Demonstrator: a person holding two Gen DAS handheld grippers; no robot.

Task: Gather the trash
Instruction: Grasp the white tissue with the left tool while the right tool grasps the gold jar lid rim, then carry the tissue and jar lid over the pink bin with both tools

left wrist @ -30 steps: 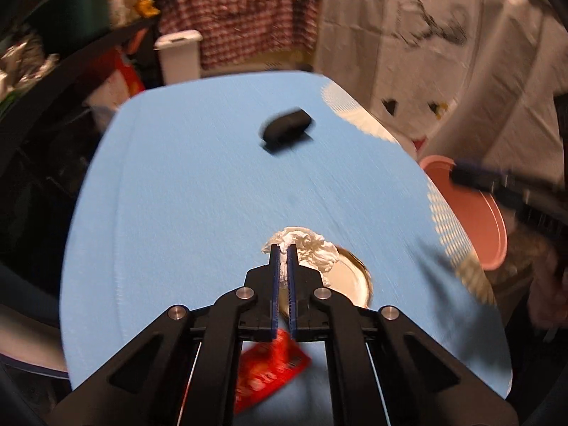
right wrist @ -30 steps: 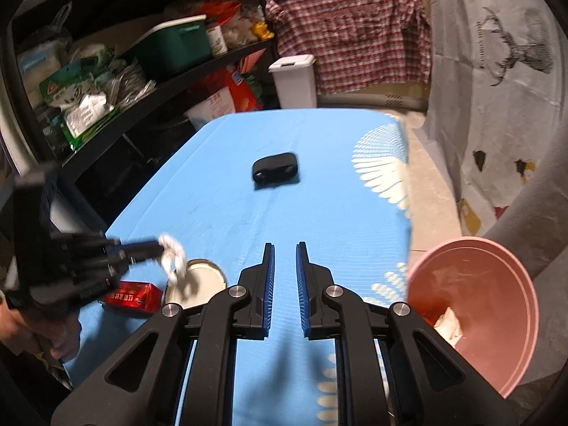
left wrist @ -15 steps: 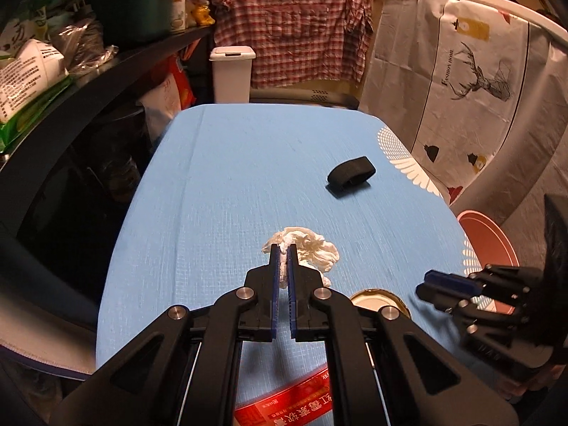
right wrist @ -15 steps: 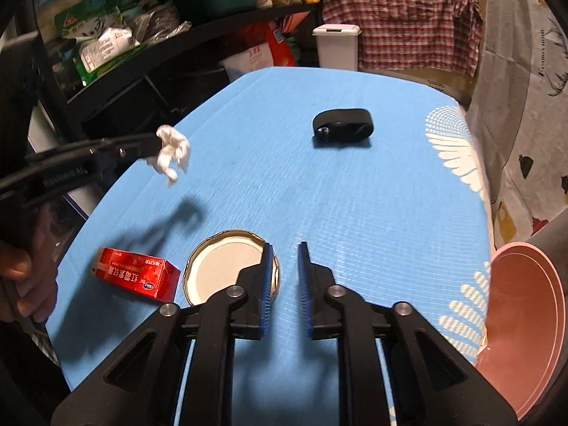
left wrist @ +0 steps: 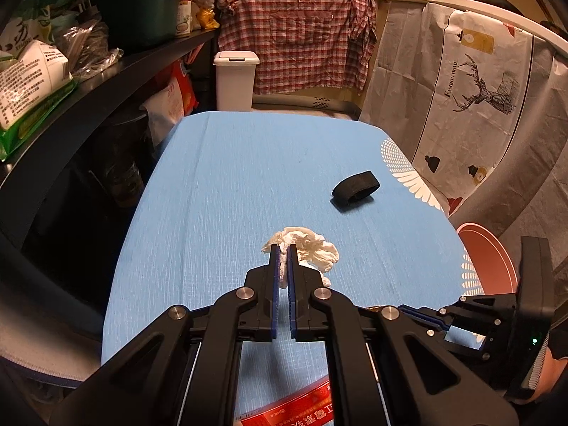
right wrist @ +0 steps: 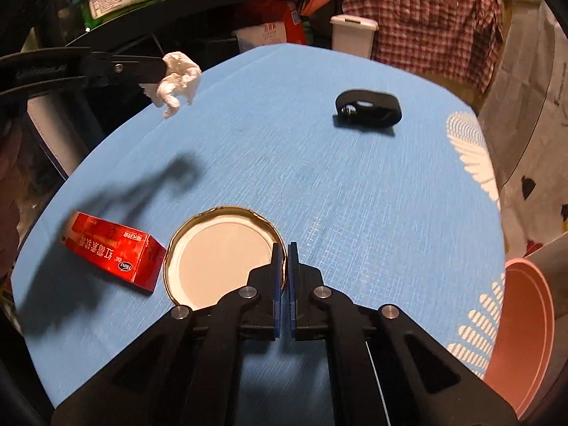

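My left claw [left wrist: 281,248] pinches the crumpled white tissue [left wrist: 308,248], held in the air above the blue tabletop [right wrist: 319,184] near its left edge. My right claw [right wrist: 283,246] is closed on the rim of the round gold-edged metal lid [right wrist: 220,255] by the near edge, just beside the red cardboard box [right wrist: 113,252]. A black strap loop [right wrist: 369,108] lies toward the far right. A pink plastic basin [right wrist: 525,337] sits off the right edge.

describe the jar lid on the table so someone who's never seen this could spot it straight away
On the blue table, look at the near end, right at the tips of the right gripper, whose fingers pinch its rim. The jar lid lies flat with its pale inside up, beside a red box. It is the only round thing there, with a gold edge.
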